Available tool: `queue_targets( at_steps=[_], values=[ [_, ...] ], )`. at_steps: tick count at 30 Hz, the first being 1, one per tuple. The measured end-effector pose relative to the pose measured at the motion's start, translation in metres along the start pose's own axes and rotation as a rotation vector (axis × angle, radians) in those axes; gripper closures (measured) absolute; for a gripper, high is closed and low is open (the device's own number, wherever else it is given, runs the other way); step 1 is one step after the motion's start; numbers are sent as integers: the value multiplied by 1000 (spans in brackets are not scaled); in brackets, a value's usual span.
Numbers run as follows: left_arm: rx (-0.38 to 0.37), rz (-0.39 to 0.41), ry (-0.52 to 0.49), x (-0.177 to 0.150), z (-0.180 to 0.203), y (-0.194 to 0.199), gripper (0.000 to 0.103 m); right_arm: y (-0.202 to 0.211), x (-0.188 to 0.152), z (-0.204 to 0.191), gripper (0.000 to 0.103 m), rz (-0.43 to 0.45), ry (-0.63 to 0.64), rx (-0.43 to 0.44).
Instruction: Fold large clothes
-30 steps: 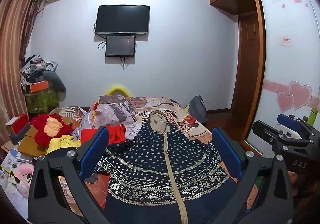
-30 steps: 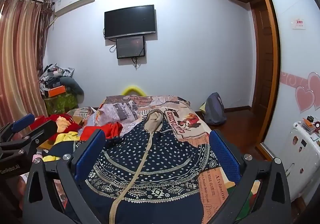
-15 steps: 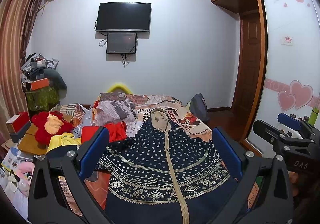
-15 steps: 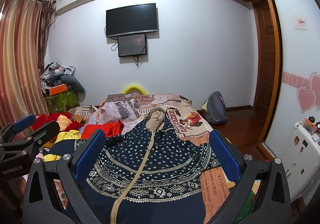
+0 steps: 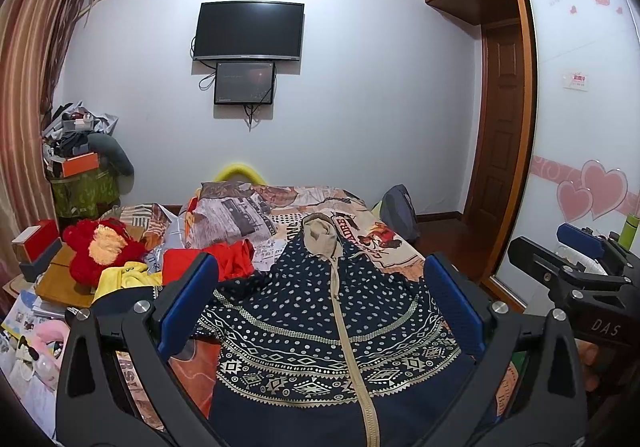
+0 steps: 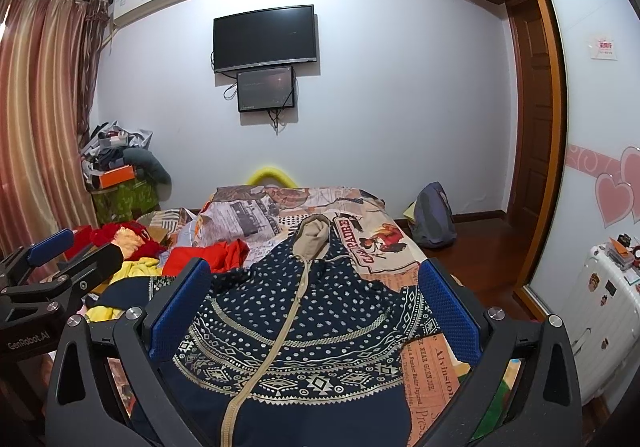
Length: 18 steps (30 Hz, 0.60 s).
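Observation:
A large navy hooded garment [image 5: 320, 311] with white dots, patterned bands and a beige zipper lies spread front-up on the bed, its beige-lined hood [image 5: 320, 235] at the far end. The same garment [image 6: 304, 327] fills the middle of the right wrist view. My left gripper [image 5: 320, 299] hovers open above its lower half, blue pads wide apart, holding nothing. My right gripper [image 6: 312, 299] is open too, above the same area. Each gripper shows at the edge of the other's view: the right gripper [image 5: 580, 259] and the left gripper [image 6: 52, 263].
A bed cover [image 6: 384, 243] with newspaper print lies under the garment. Red and yellow clothes [image 5: 224, 259] are heaped at the left. A red plush toy [image 5: 100, 247] and boxes crowd the left side. A backpack [image 6: 434, 215] leans by the wall. A white suitcase [image 6: 608, 319] stands at right.
Both grippers have tilted slightly upward, so the bed and garment sit a little lower in each view. The garment has not moved and both grippers stay open.

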<state>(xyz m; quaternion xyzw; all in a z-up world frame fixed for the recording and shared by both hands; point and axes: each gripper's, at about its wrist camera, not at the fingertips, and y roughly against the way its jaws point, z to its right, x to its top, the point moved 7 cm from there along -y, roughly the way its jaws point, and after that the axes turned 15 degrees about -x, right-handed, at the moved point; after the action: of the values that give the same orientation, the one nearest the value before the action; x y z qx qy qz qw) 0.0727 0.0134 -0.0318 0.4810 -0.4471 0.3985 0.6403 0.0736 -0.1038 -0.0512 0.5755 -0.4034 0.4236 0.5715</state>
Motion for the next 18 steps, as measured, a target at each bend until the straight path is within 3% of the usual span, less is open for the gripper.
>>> queue_targets(
  at_steps=[18],
  values=[
    [8, -5, 16, -1, -5, 0, 0, -1, -4, -3, 0, -9, 5, 4]
  ],
)
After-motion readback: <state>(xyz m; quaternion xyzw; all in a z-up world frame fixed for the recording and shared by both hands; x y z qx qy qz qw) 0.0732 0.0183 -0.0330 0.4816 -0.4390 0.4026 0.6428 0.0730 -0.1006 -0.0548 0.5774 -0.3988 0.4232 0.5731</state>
